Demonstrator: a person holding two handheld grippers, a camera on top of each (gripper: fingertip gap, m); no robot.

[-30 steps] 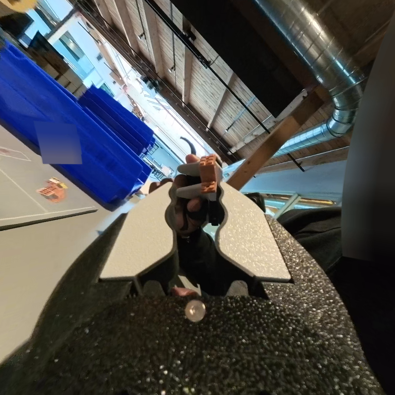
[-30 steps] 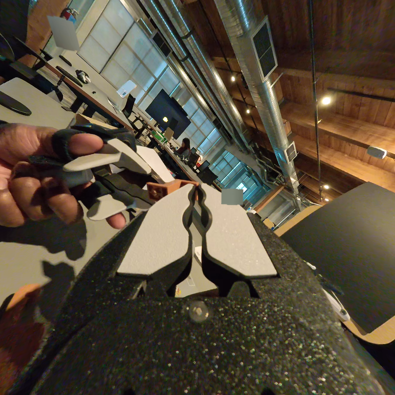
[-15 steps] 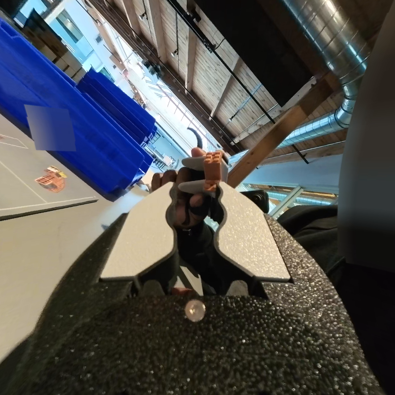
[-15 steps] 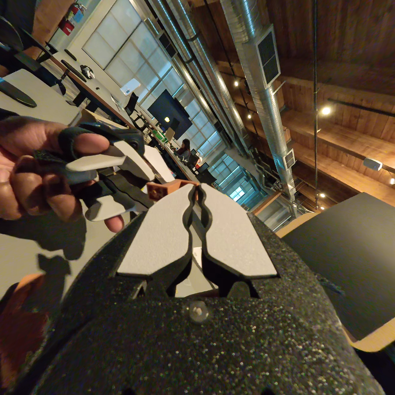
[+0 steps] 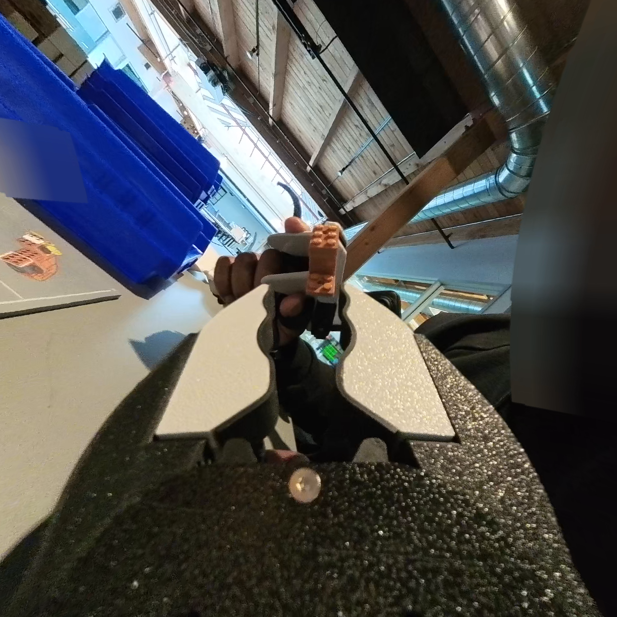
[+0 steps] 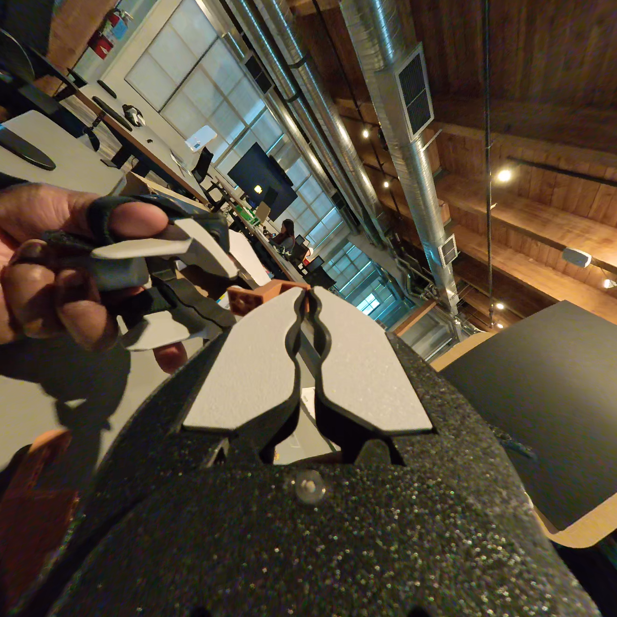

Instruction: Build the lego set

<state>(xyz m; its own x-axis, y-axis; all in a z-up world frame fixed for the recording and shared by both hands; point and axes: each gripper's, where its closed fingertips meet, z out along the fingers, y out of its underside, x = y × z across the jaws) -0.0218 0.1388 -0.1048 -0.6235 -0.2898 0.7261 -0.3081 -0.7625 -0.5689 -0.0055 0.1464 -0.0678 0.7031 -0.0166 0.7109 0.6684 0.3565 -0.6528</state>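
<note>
Ahead in the left wrist view, the orange brick (image 5: 323, 263) is seen upright, clamped in the right gripper (image 5: 329, 267) just beyond the left gripper (image 5: 305, 300), whose jaws are spread apart. Since a second ago, both views were tilted upward. From the right wrist view, the brick's end (image 6: 267, 297) is pinched at the closed tips, the left gripper (image 6: 230, 297) just beside it.

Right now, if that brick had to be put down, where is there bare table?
The bare grey tabletop between the dark mat and the left gripper is free. The mat carries a small brick model, with blue bins behind. Midair is crowded: the right gripper holds the brick at the left gripper's open tips.
</note>
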